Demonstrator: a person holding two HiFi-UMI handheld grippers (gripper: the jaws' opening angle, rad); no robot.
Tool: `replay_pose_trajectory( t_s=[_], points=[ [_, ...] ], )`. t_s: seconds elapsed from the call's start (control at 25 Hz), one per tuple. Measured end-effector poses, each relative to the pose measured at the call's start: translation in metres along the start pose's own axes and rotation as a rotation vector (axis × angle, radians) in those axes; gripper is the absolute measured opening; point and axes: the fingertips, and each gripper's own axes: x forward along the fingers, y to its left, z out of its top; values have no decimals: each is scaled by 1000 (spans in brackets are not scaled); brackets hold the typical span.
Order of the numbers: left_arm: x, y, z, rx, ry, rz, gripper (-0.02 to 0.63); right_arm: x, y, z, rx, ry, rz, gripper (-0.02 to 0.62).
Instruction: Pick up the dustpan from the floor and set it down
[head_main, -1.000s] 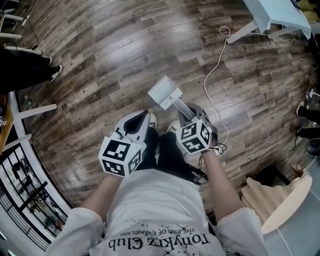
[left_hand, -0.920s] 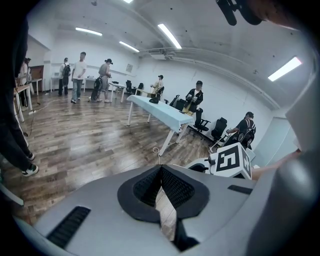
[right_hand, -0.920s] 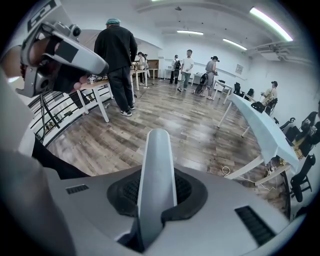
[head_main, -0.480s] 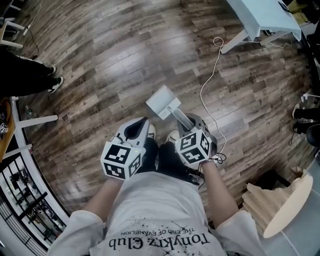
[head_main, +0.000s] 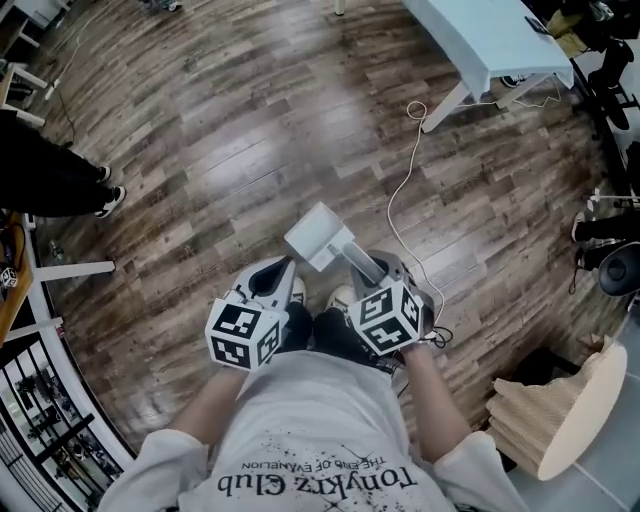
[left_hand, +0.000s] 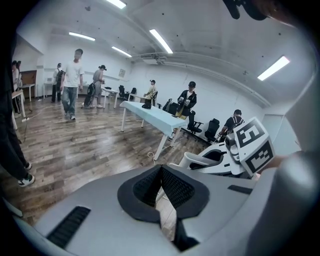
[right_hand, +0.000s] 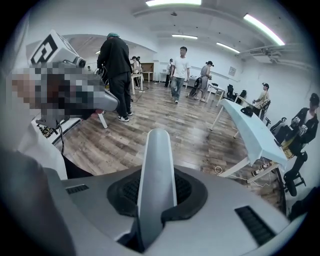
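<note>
The dustpan (head_main: 318, 235) is white, with a square pan and a long pale handle (right_hand: 156, 170). In the head view it hangs in front of the person's feet, above the wood floor. My right gripper (head_main: 372, 268) is shut on the handle, which runs up between its black pads (right_hand: 186, 190) in the right gripper view. To its left, my left gripper (head_main: 280, 270) is shut with nothing in it; its ribbed pads (left_hand: 172, 186) meet at the tips. The pan itself is hidden in both gripper views.
A light blue table (head_main: 480, 40) stands at the far right, with a white cable (head_main: 410, 190) trailing across the floor from it toward my right gripper. A bystander's shoes (head_main: 108, 190) are at the left. Beige cloth on a round board (head_main: 545, 410) lies at the lower right. Several people stand across the room.
My right gripper has risen with the dustpan in it. The left gripper rose a little beside it. More floor and table now show in the head view.
</note>
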Motion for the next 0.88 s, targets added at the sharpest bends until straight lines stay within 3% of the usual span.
replay_pose_trajectory(
  t_s=[0.4,0.88],
  points=[
    [-14,-16,7,53,-9,-43,23,-45,7,10,47,1,-29,77],
    [-33,-32,7,88,-28,-64,23,-73,23,6,35,-10,-50,77]
  ],
)
